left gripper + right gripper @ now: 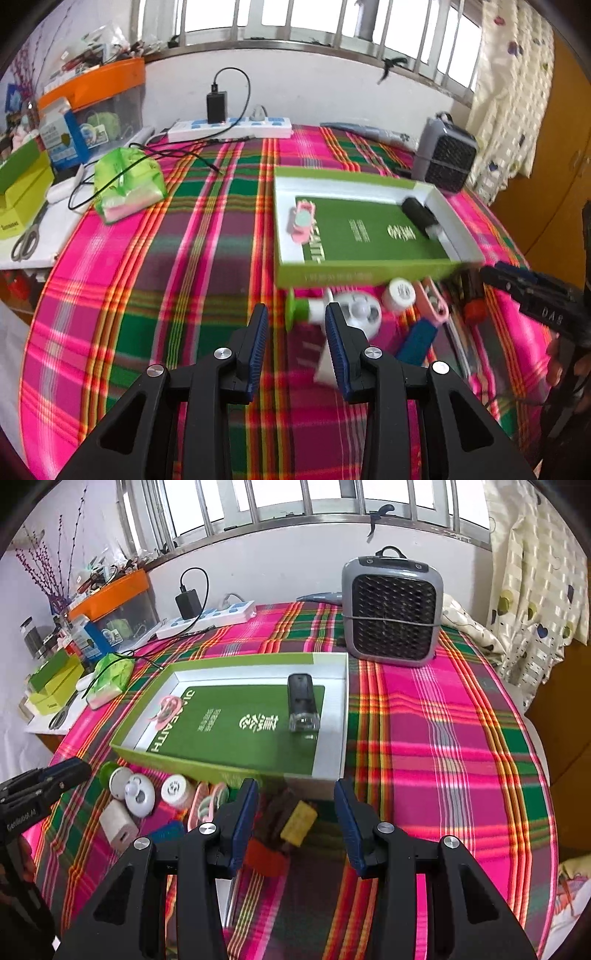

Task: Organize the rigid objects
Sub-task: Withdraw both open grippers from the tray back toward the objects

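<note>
So I am in the middle of tidying — the green box (325, 716), in the middle of the frame, already holds a black tube (301, 701) and a pink clip (164, 709). Both tools are spread apart and hold nothing: my left gripper (295, 328) and my right gripper (295, 805). Next I must close on one small toy — maybe the yellow block (299, 819), low in the frame between the right jaws.

- A grey fan heater (392, 611) stands on the plaid cloth (443, 738), near the window bars (295, 502).
- A white power strip (229, 127) has a black charger (216, 105) plugged in.
- Scissors (26, 240) lie beside a green bag (127, 182).
</note>
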`<action>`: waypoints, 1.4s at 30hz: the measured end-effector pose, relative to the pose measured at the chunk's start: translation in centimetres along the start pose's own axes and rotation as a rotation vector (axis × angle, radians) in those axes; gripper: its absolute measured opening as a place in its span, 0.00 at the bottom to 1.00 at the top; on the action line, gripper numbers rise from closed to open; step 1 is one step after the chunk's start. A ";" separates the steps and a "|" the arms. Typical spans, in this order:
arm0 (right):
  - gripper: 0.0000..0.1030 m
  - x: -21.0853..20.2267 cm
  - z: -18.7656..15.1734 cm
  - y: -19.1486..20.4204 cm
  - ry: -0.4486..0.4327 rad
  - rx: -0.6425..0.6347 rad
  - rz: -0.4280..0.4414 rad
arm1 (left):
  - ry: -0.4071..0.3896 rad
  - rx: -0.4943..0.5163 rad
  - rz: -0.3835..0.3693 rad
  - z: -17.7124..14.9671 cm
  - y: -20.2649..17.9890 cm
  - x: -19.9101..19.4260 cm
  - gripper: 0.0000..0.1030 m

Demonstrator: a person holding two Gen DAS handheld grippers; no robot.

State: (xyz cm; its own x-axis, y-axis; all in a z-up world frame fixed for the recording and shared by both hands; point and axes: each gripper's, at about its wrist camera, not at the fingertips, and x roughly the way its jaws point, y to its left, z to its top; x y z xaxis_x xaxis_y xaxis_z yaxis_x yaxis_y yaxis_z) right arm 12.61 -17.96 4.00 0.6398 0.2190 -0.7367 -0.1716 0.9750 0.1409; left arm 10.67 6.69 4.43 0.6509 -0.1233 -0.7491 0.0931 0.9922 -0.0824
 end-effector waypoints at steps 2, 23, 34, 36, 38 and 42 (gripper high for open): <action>0.46 -0.2 -0.5 0.0 -0.003 0.006 0.002 | 0.011 0.014 -0.001 -0.8 -0.6 -0.2 0.30; 0.50 0.5 -2.8 0.5 0.029 -0.014 0.019 | 0.089 0.086 0.023 -4.6 -3.6 0.5 0.30; 0.50 0.3 -2.8 0.2 0.027 -0.010 0.014 | 0.094 0.036 0.077 -4.9 -0.7 0.4 0.30; 0.50 0.3 -2.8 0.2 0.027 -0.011 0.013 | 0.095 0.025 0.087 -4.9 -0.1 0.4 0.30; 0.50 0.3 -2.8 0.2 0.028 -0.012 0.013 | 0.095 0.013 0.102 -4.9 0.5 0.5 0.30; 0.50 0.3 -2.8 0.2 0.028 -0.012 0.012 | 0.086 -0.001 0.086 -4.8 1.0 0.1 0.30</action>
State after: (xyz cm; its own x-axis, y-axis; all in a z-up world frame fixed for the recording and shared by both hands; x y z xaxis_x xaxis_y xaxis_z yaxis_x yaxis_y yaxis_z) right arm 10.67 -17.78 2.00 0.6163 0.2294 -0.7534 -0.1879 0.9718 0.1422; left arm 7.17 7.74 1.14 0.5897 -0.0363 -0.8068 0.0393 0.9991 -0.0162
